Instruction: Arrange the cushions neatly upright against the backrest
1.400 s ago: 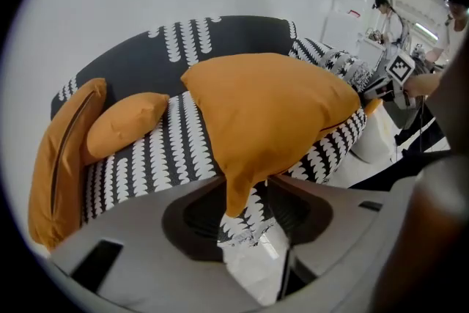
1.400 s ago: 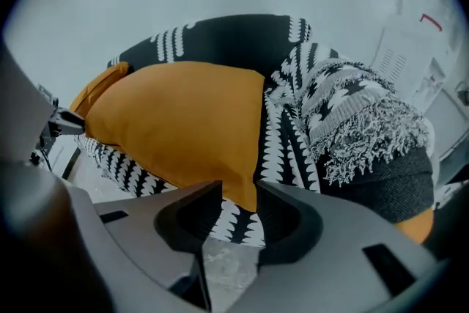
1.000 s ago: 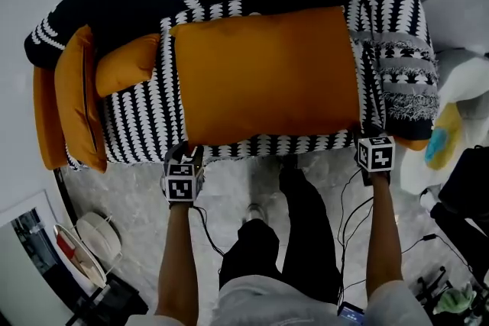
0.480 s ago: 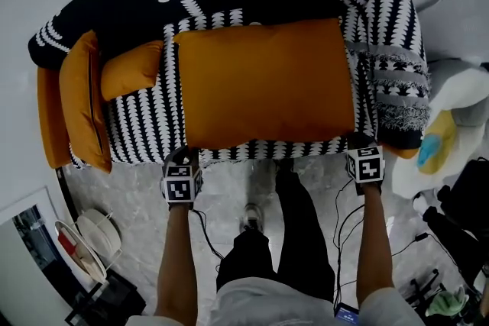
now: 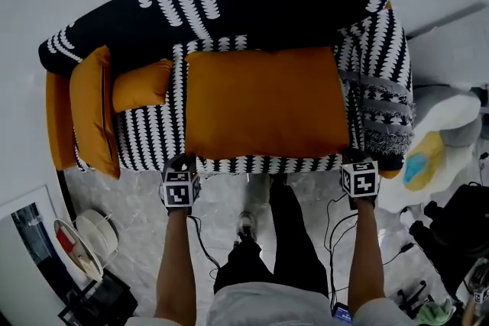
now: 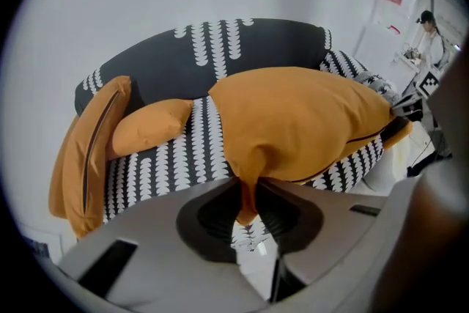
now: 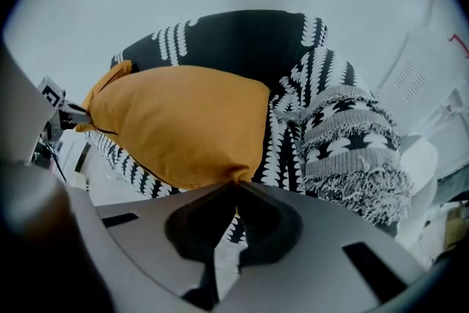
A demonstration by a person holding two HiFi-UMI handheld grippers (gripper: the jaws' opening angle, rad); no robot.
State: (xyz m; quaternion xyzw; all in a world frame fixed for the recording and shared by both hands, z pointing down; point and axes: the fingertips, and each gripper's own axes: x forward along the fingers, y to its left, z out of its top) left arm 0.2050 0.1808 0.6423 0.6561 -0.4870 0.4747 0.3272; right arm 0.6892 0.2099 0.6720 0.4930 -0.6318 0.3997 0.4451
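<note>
**Q:** Where's the cushion now?

**A:** The big cushion [image 5: 263, 103] lies flat across the middle of the frame on the sofa [image 5: 149, 145] seat, with its near edge along the seat's front. My left tongs [image 6: 248, 203] pinch its lower-left corner and my right tongs [image 7: 234, 205] its lower-right corner. Both have just been closing, with orange fabric between them.

**Q:** What could go wrong from here?

**A:** Each grip looks thin to me — just a tip of cloth, the right one thinnest. If I swing the cushion up towards the backrest [image 5: 252, 8] at the top of the frame, its weight may tug a corner free and drop that side. If one hand leads, it will stand crooked. It could also knock the small cushion [image 5: 141, 85] near its left edge — or drag the throw [image 5: 382, 103] at the right.
</note>
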